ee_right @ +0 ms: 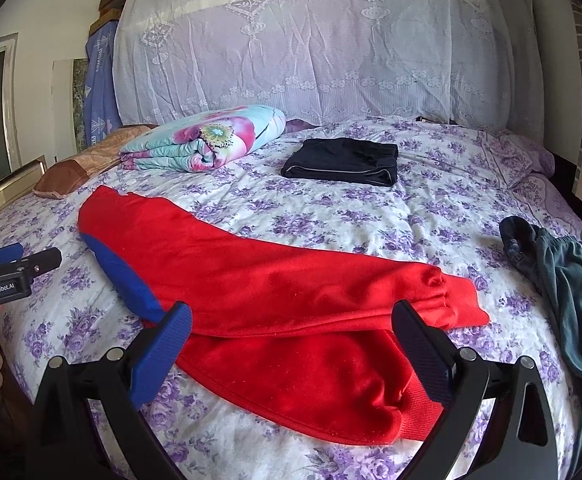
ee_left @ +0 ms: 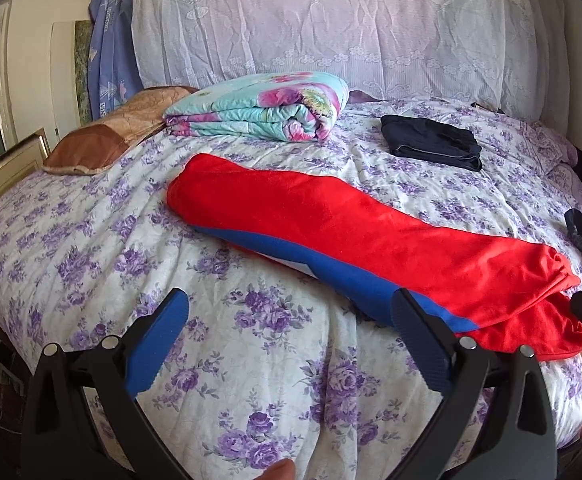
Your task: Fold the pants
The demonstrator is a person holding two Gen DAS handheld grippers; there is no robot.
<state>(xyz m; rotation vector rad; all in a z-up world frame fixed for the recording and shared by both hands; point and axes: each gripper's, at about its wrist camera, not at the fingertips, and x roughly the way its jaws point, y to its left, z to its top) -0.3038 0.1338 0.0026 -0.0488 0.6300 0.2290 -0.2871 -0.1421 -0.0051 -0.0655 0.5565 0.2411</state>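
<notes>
On floral bedspread (ee_right: 331, 216), long red pants (ee_right: 275, 280)

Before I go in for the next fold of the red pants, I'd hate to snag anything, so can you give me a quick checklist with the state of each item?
1. Left gripper open, holding nothing: ok.
2. Right gripper open, holding nothing: ok.
3. Red pants lying lengthwise, one leg over the other: ok.
4. Leg ends lined up: not ok, the upper leg lies skewed across the lower one.
5. Black pants folded, apart from the red: ok.
6. Teal garment apart from the red pants: ok.
</notes>
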